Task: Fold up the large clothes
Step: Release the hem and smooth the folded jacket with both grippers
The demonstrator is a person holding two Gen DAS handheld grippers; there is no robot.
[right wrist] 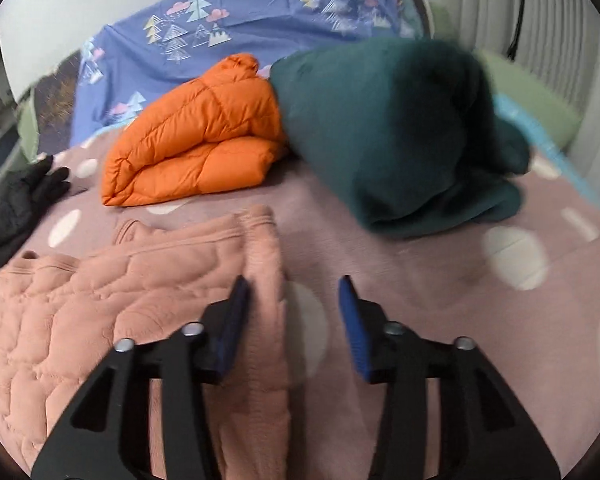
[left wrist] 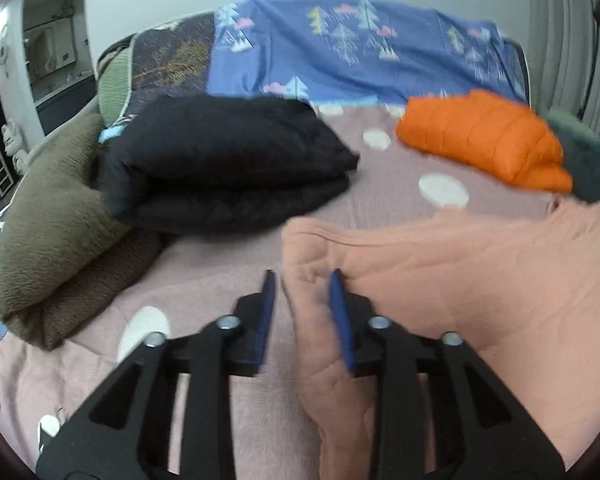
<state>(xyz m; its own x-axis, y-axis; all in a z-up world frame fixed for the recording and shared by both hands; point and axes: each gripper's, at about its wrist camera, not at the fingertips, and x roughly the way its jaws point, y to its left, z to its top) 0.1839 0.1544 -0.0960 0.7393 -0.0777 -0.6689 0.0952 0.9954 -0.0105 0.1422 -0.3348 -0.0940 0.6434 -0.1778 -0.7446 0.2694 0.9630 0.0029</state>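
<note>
A home bedroom: patterned bedspread point(left wrist: 204, 264), pillow point(left wrist: 116, 80), folded jackets point(right wrist: 196, 136).

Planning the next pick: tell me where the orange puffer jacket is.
The orange puffer jacket lies folded at the bed's far side, touching the dark green garment on its right, beyond the pink quilted garment.

Soft, even indoor light fills both views, with no glare and only faint shadows under the folded bundles. Fisheye curvature bends the edges into dark corners. Motion blur smears the dark green fleece bundle point(right wrist: 400, 136) and the puffy orange quilted jacket point(left wrist: 488, 140).
</note>
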